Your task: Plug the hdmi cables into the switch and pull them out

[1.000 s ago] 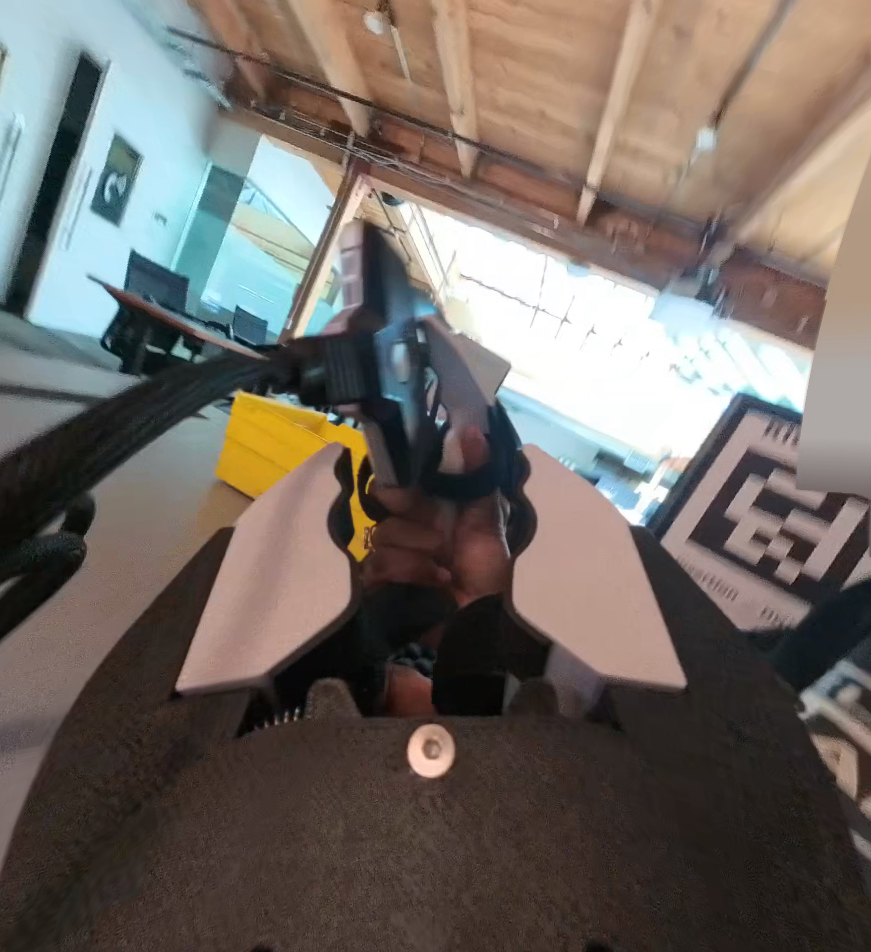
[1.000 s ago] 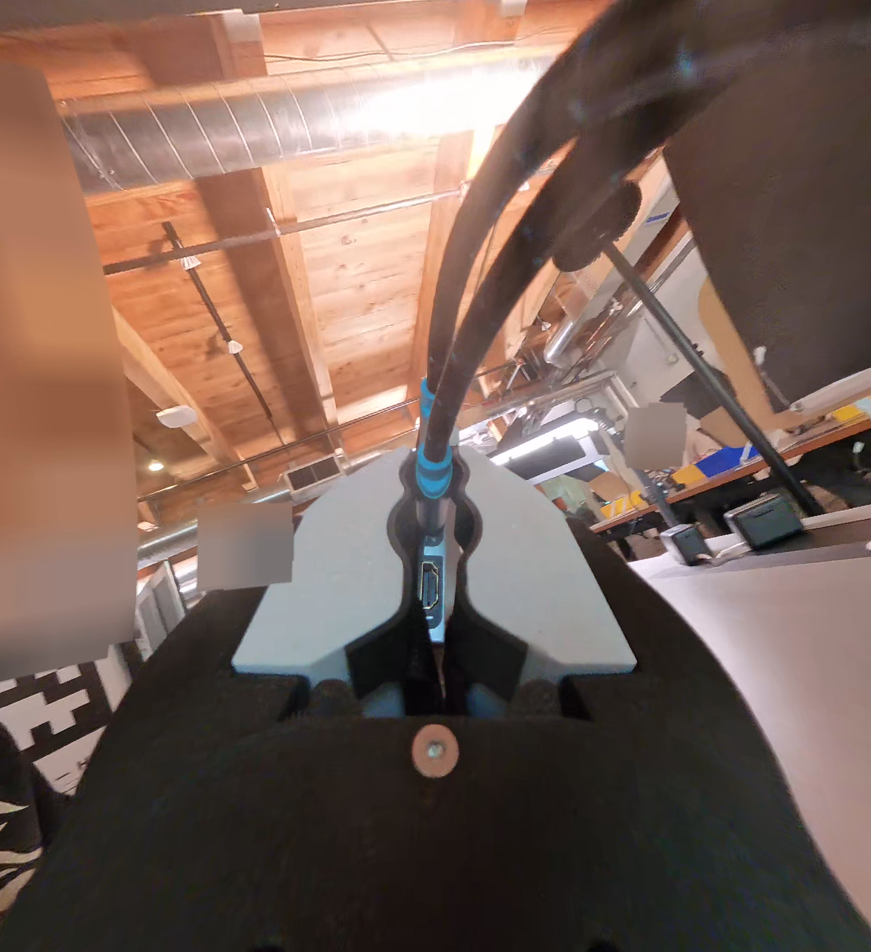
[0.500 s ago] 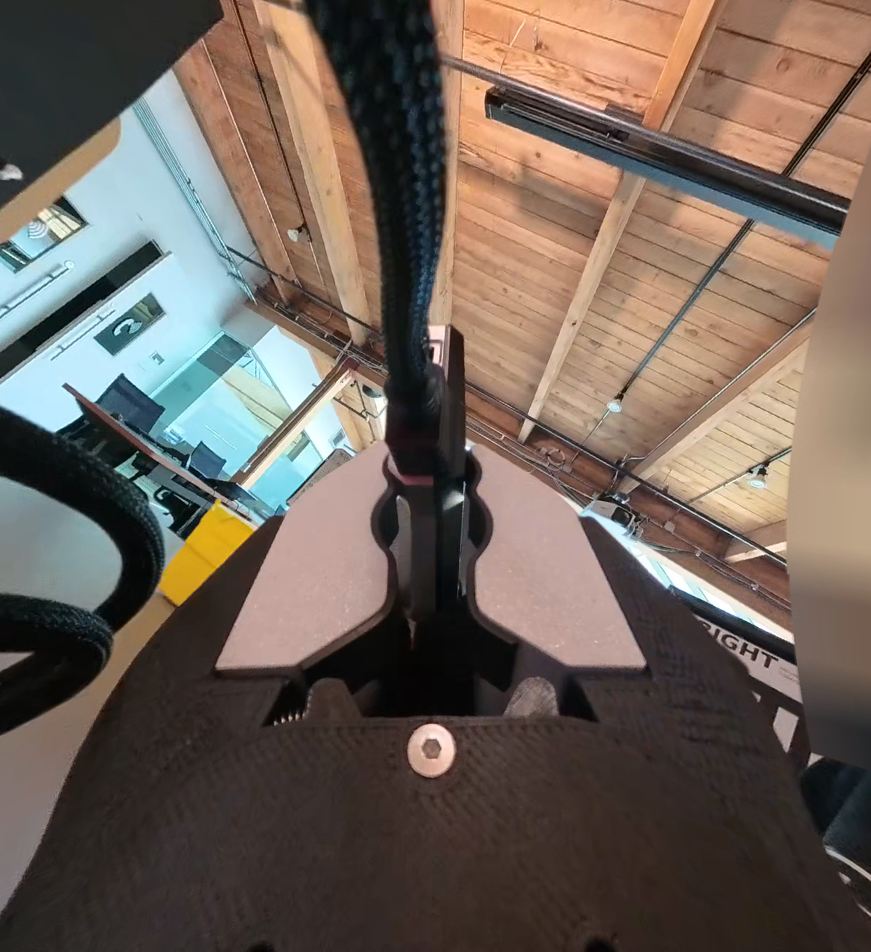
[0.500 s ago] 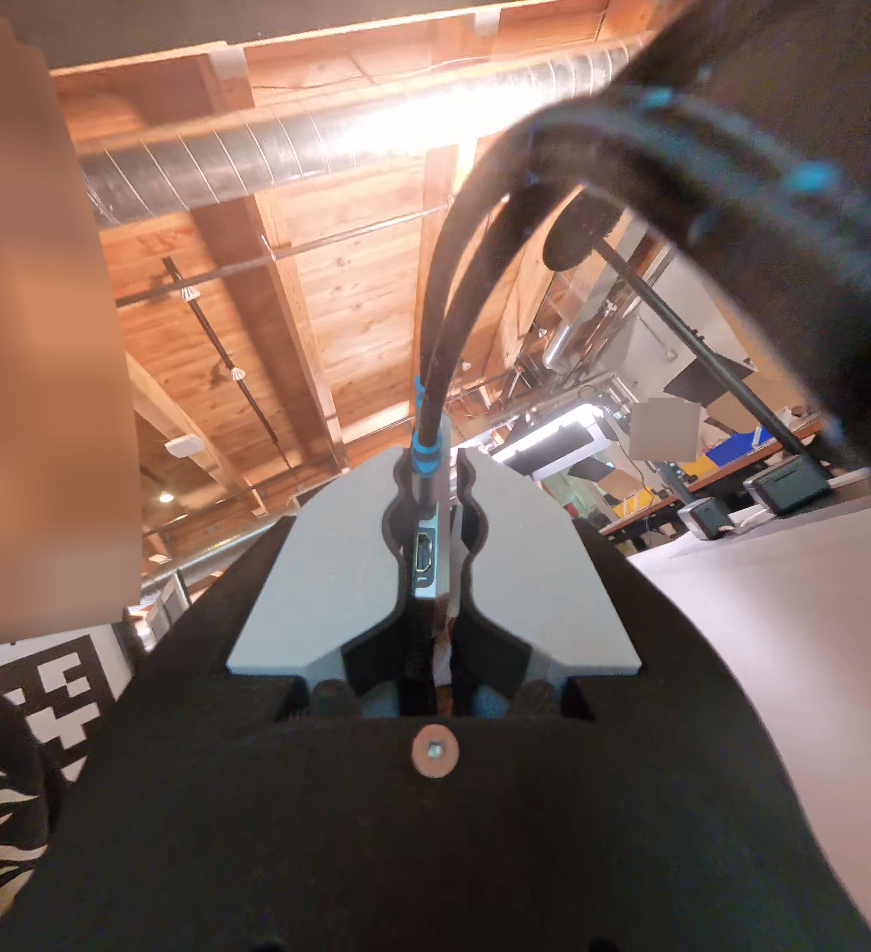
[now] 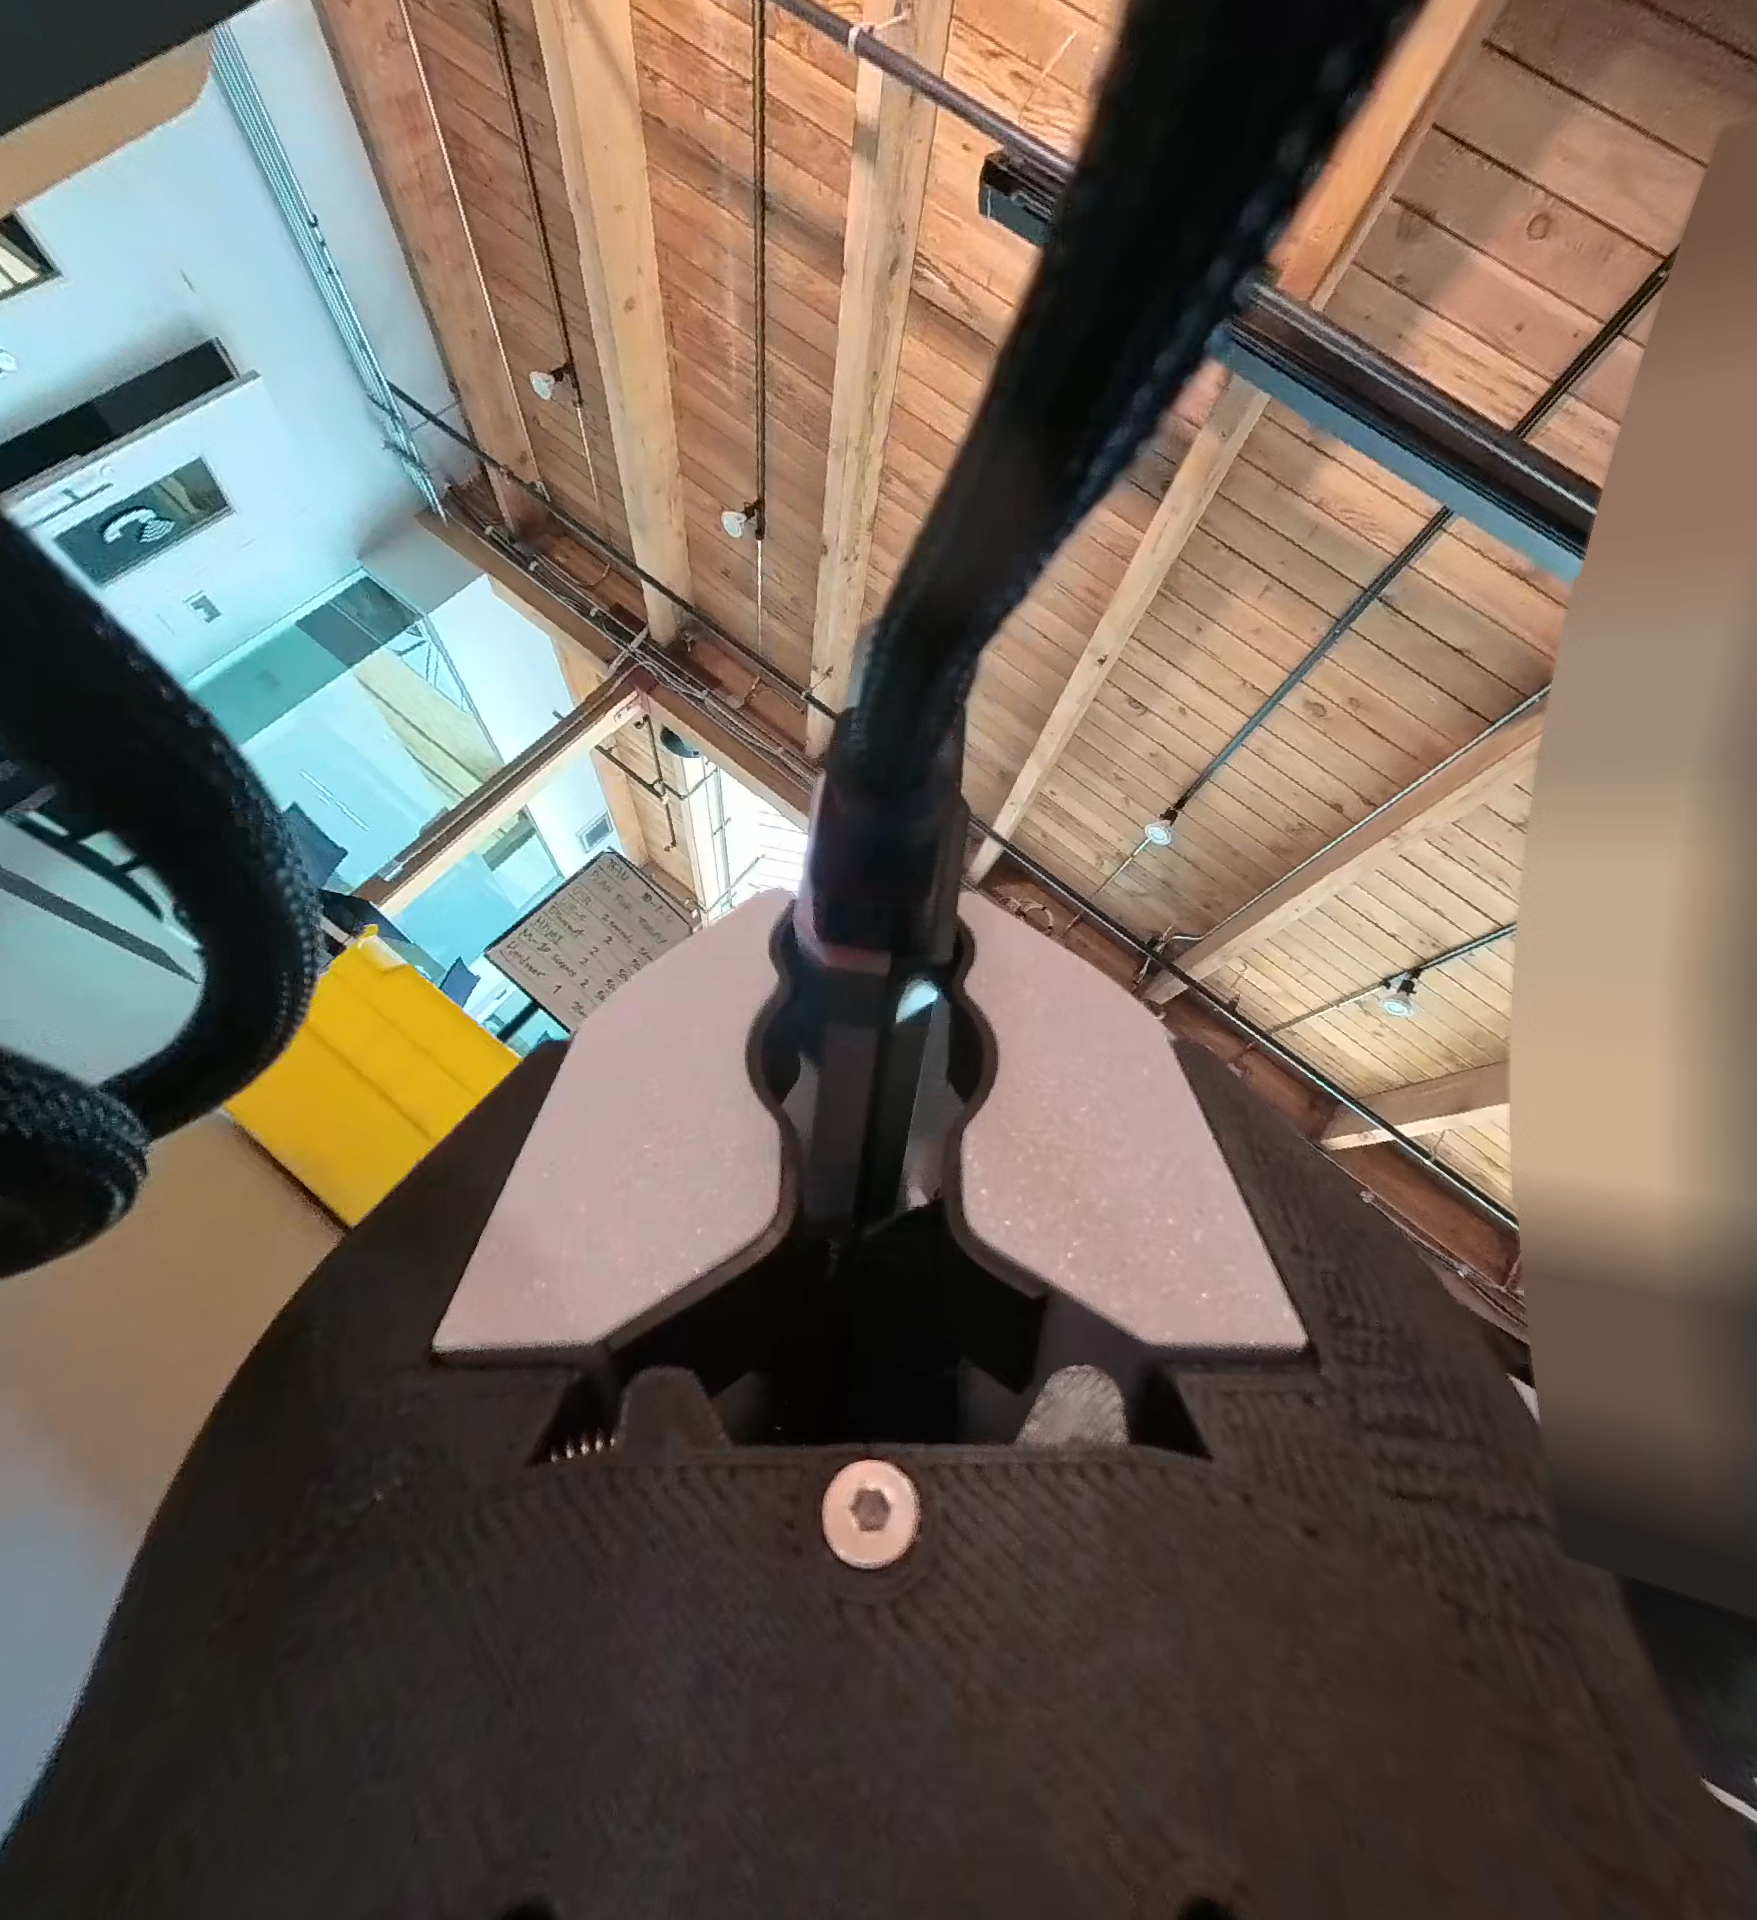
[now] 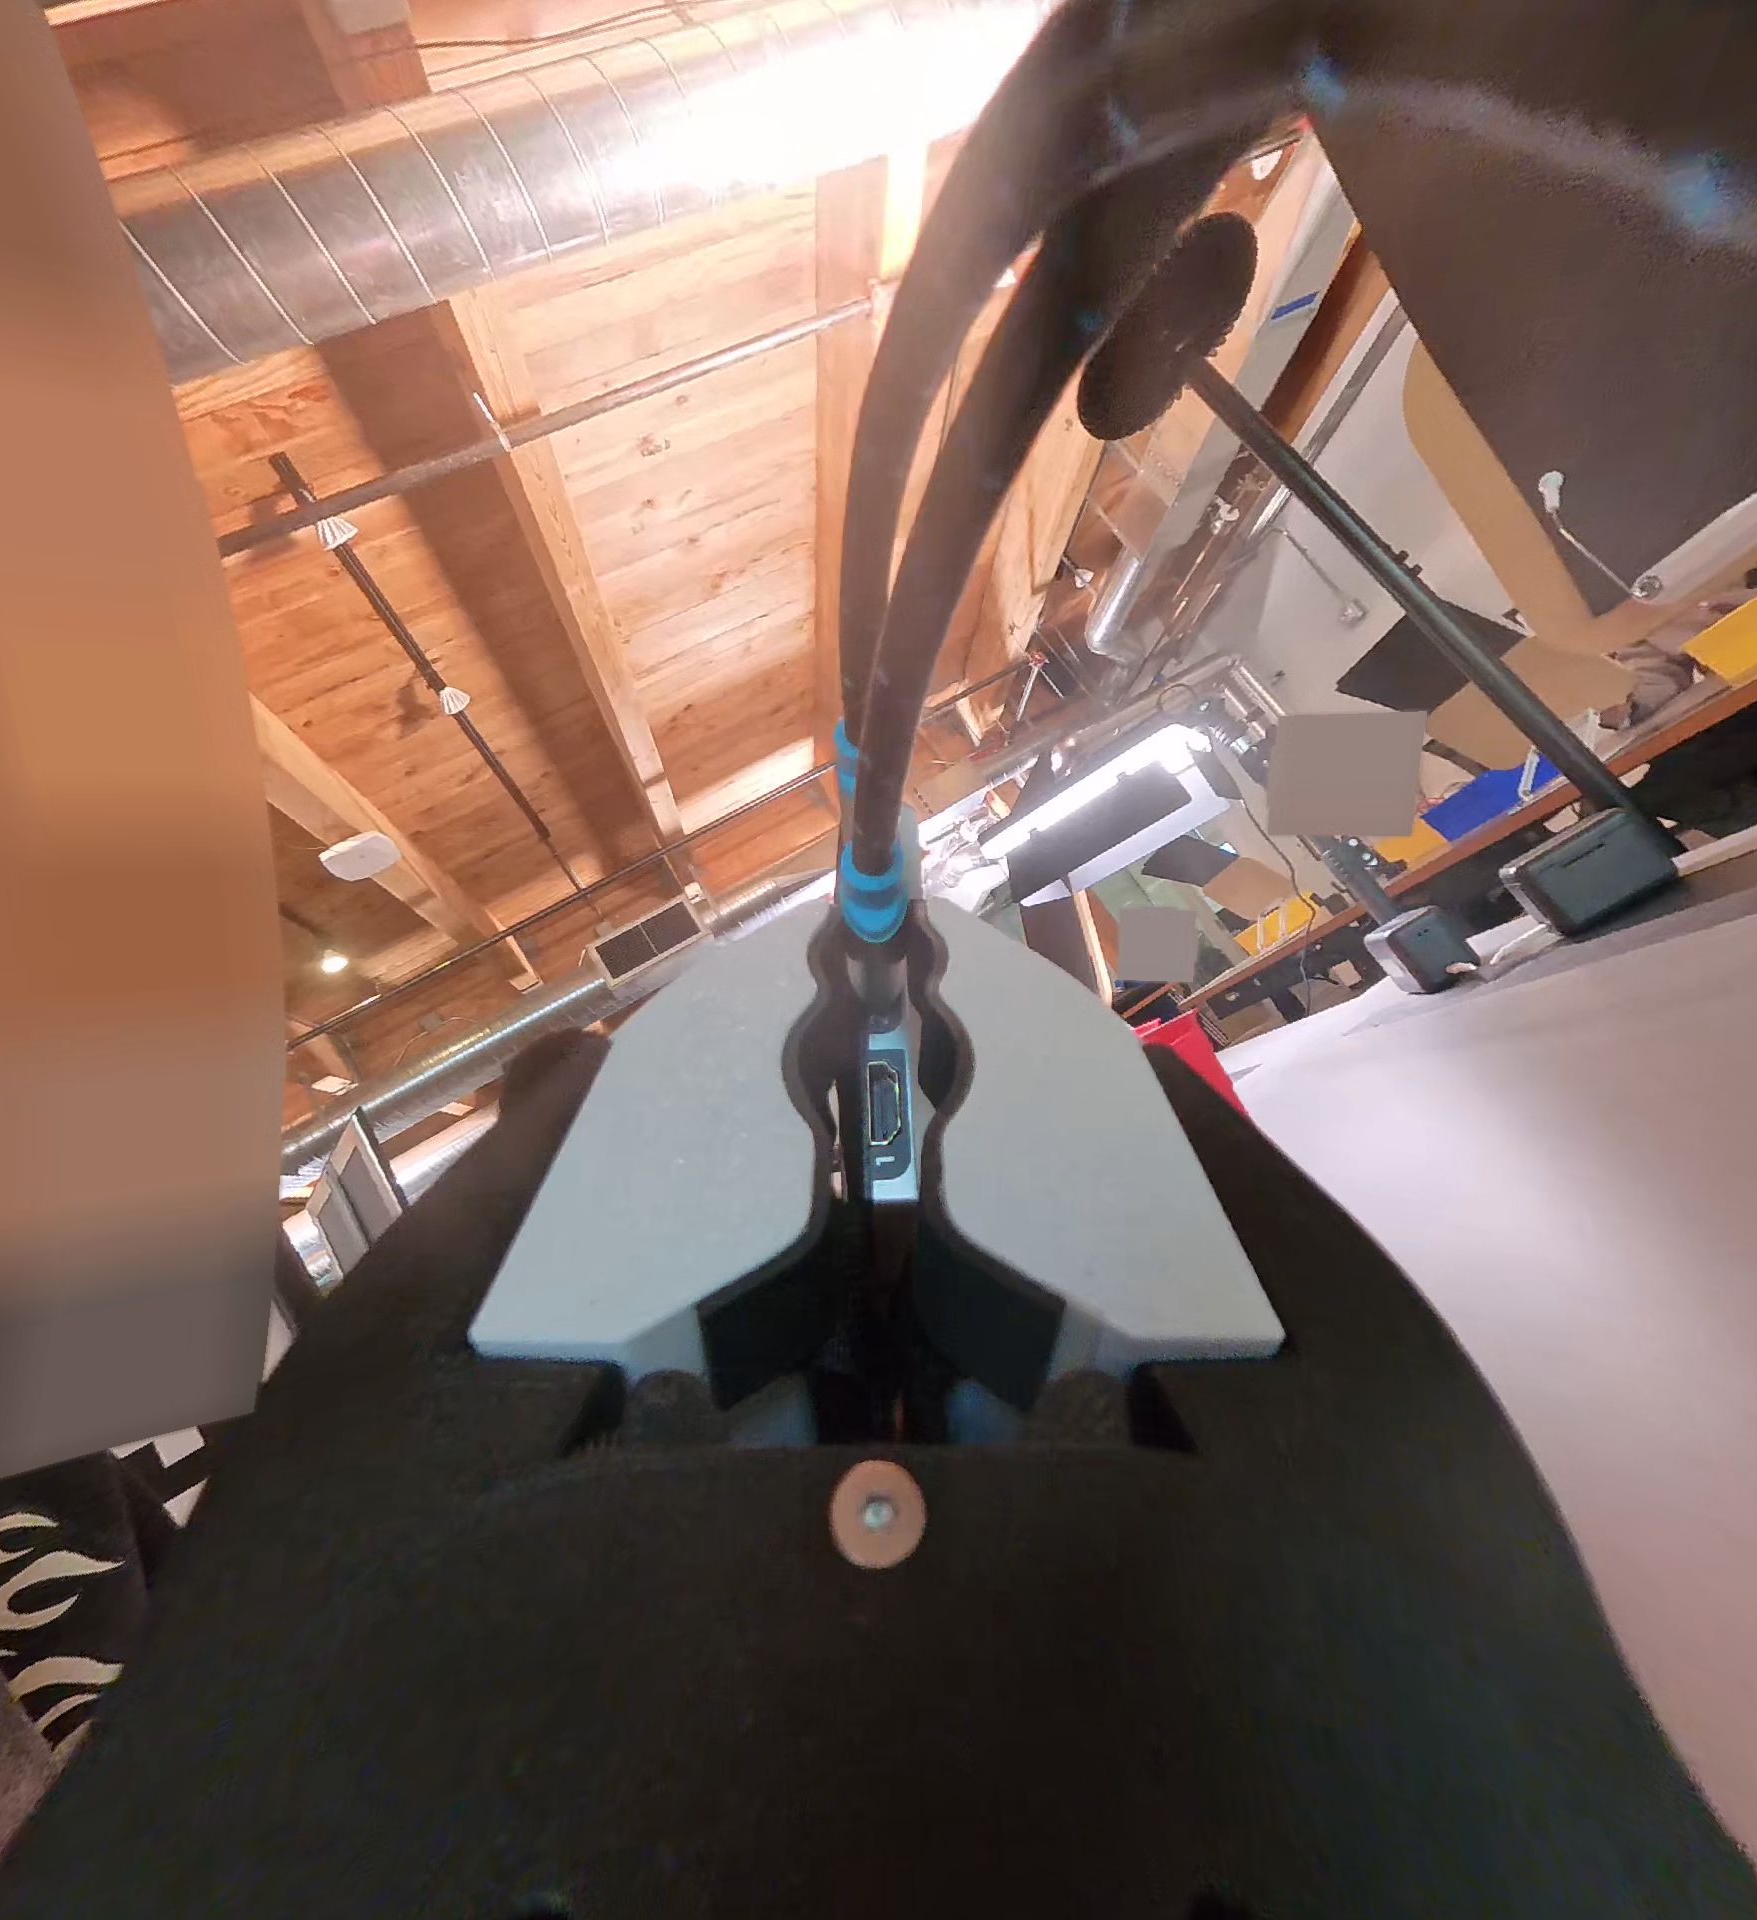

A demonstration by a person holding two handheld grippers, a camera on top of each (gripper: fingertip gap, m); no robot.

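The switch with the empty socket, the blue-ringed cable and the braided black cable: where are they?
switch (image 6: 889, 1132): right wrist view, its grey socket face.
blue-ringed cable (image 6: 869, 894): right wrist view, blue collar.
braided black cable (image 5: 1019, 488): left wrist view, woven sleeve.

braided cable loop (image 5: 126, 831) blocks L side, yellow bin (image 5: 375, 1081) beyond, table (image 6: 1580, 1195) open R

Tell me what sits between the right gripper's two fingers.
The switch, clamped edge-on with one empty port facing the camera and blue-collared cables plugged into its top; right wrist view.
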